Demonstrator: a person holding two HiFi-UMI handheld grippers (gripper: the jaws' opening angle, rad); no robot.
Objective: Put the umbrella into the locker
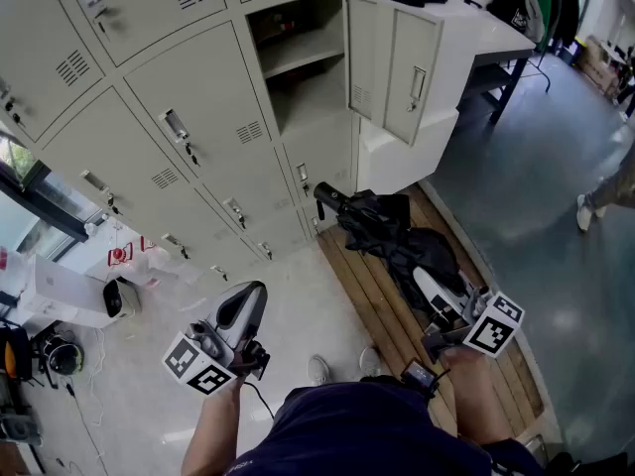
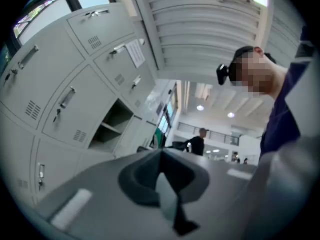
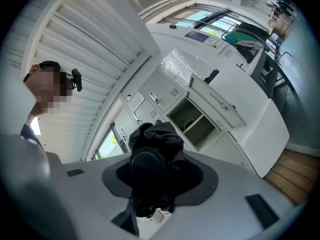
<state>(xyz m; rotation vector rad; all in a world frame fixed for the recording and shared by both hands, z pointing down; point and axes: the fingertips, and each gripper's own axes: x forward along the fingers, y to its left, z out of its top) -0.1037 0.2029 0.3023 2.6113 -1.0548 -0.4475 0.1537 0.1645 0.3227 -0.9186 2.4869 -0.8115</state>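
A black folded umbrella (image 1: 382,228) hangs over the wooden bench, its handle end toward the lockers. My right gripper (image 1: 429,288) is shut on its cloth end. In the right gripper view the umbrella (image 3: 152,154) fills the space between the jaws of the right gripper (image 3: 150,181). The open locker (image 1: 303,72) has a shelf inside, and its door (image 1: 397,67) is swung out to the right; it also shows beyond the umbrella as the open locker (image 3: 192,121). My left gripper (image 1: 248,300) is held low at the left, shut and empty, with its jaws (image 2: 162,176) together.
A wooden slatted bench (image 1: 372,310) runs along the locker bank. A white desk (image 1: 496,33) stands right of the open door. Bags and boxes (image 1: 119,266) lie on the floor at left. Someone's shoe (image 1: 585,211) is at the right edge.
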